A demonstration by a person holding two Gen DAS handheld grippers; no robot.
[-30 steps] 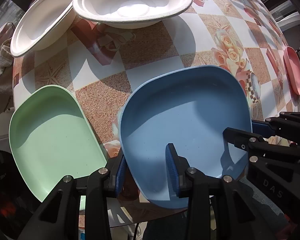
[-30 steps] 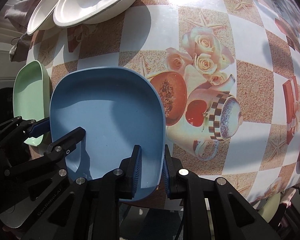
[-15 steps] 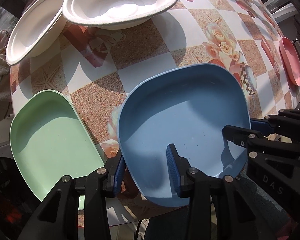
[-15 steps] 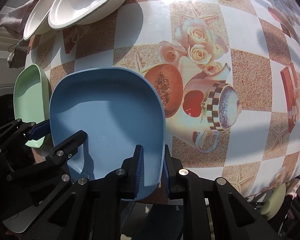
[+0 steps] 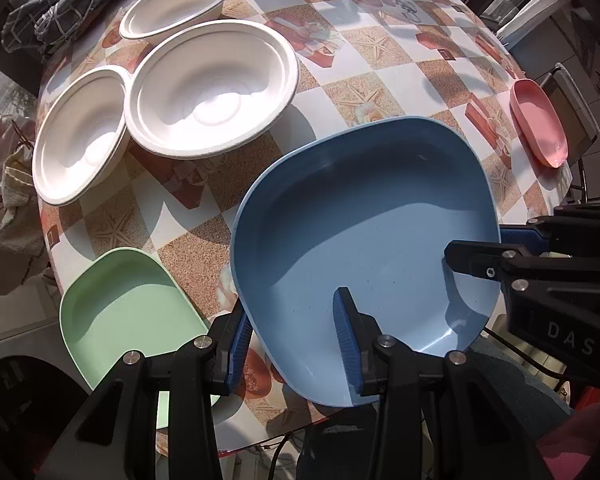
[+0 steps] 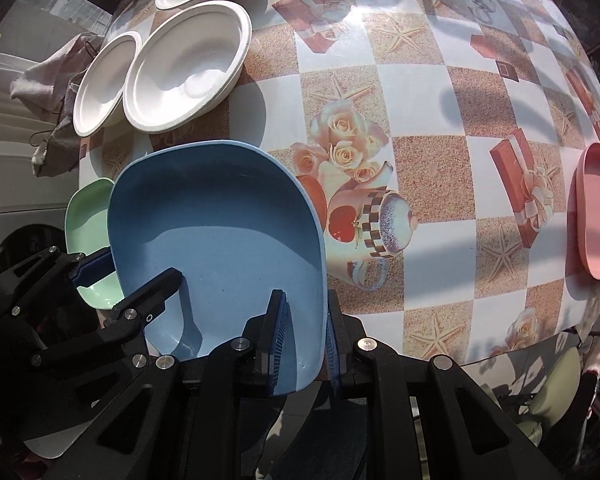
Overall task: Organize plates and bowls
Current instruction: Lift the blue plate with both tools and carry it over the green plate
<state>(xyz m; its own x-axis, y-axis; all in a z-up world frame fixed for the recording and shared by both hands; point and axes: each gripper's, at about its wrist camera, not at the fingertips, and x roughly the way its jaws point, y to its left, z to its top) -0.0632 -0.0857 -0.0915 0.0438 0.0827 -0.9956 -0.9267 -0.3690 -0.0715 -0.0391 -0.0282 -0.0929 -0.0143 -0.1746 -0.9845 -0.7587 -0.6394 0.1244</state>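
Note:
A blue plate (image 5: 364, 216) (image 6: 216, 216) hangs above the patterned table (image 5: 380, 60), held at two sides. My left gripper (image 5: 290, 340) is shut on its near left rim, one pad under the wall and one inside. My right gripper (image 6: 304, 332) is shut on the right rim; one of its fingers (image 5: 480, 258) reaches into the plate in the left wrist view. A green plate (image 5: 120, 304) (image 6: 88, 220) lies on the table just left of the blue one. Three white bowls lie further back: a large one (image 5: 212, 88) (image 6: 188, 64), one to its left (image 5: 80, 136) and one behind (image 5: 176, 4).
A pink plate (image 5: 540, 128) (image 6: 596, 208) lies at the table's right edge. Crumpled cloths (image 5: 60, 4) hang off the far left edge. The table's near edge (image 5: 260, 436) runs just below the grippers. A chair (image 6: 552, 400) stands at lower right.
Both grippers have risen with the blue plate between them, off the table. The view has widened: the third white bowl and more of the pink plate now show.

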